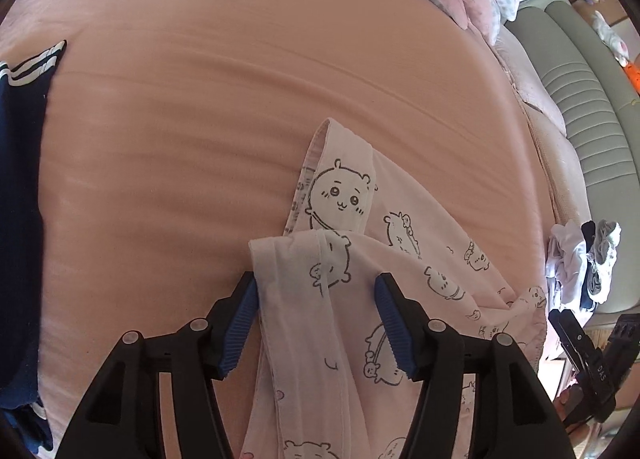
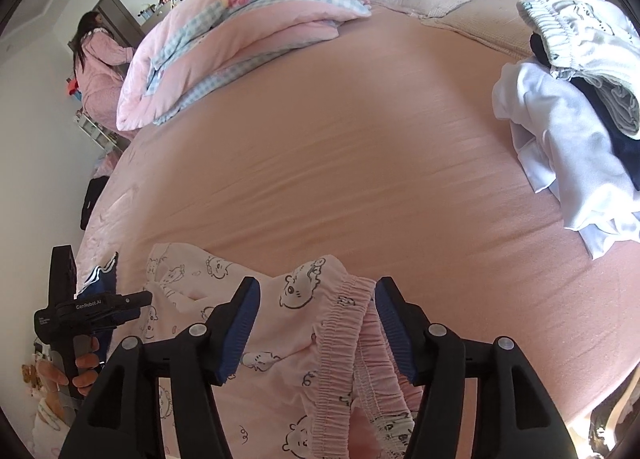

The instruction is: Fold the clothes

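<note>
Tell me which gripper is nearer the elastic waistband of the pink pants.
Right. The right gripper straddles the waistband; the left gripper is over a pant leg, away from it.

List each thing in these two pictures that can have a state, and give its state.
left gripper: jaws open, pant leg between them, not pinched.
right gripper: jaws open over the waistband.
cartoon-print pajama pants: lying on the bed, partly folded, leg end doubled back.
elastic waistband: bunched, lying loose.
pile of clothes: unfolded, heaped.
navy garment: lying flat at the bed's edge.
quilt: folded.
</note>
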The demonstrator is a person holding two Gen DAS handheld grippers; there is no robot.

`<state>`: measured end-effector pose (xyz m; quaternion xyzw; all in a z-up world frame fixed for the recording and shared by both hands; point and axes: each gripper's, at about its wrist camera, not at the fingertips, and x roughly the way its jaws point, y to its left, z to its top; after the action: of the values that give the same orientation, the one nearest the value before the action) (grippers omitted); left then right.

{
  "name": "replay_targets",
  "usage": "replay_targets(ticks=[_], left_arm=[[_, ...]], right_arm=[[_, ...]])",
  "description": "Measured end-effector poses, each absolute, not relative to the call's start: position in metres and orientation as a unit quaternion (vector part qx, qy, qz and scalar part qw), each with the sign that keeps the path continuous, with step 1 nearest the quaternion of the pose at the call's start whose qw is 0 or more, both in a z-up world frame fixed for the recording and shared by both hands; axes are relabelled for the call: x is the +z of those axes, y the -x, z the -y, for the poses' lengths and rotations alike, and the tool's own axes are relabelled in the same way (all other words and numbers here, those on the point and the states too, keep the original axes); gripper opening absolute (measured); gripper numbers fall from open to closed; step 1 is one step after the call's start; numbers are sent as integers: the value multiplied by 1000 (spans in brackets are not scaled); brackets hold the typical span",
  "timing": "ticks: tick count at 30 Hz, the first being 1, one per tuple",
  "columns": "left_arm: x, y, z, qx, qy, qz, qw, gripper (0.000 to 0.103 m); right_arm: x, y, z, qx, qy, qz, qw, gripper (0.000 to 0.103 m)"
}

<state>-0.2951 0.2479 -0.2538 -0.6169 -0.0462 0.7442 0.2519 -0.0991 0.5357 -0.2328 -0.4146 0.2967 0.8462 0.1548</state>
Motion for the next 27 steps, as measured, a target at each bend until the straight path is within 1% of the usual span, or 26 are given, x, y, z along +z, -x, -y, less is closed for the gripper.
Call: replay_targets(ticks=[3, 6, 11, 13, 14, 15, 17, 21, 24, 26, 27], left_arm=[[-254, 293, -251, 755, 602, 31, 258, 57], [-257, 292, -248, 768, 584, 46, 259, 57], [-257, 294, -243, 787, 560, 69, 251, 56], [-257, 293, -246, 798, 549, 78, 236, 48], [-257, 288, -246, 803, 546, 78, 227, 39], [-257, 289, -248, 805, 546, 71, 222, 32], [-258, 293, -250, 808, 547, 53, 213, 30], [-252, 292, -260, 815, 538, 35, 211, 16], [-250, 288, -252, 817, 534, 36, 213, 12], [-248, 285, -247, 820, 531, 28, 212, 11], [-246, 283, -246, 822, 529, 21, 211, 11]], right_arm=[[-240, 106, -535, 840, 433, -283, 165, 60], [-238, 109, -531, 845, 430, -264, 177, 60], [-242, 115, -527, 846, 434, -256, 172, 60], [-246, 118, -524, 844, 443, -249, 174, 60], [-248, 119, -522, 842, 447, -245, 175, 60], [-251, 121, -521, 840, 452, -241, 177, 60], [-255, 126, -517, 838, 461, -231, 180, 60], [-261, 134, -510, 836, 472, -197, 199, 60], [-265, 137, -508, 830, 480, -188, 212, 59], [-265, 137, -509, 830, 477, -189, 219, 53], [-264, 137, -509, 830, 475, -190, 223, 39]])
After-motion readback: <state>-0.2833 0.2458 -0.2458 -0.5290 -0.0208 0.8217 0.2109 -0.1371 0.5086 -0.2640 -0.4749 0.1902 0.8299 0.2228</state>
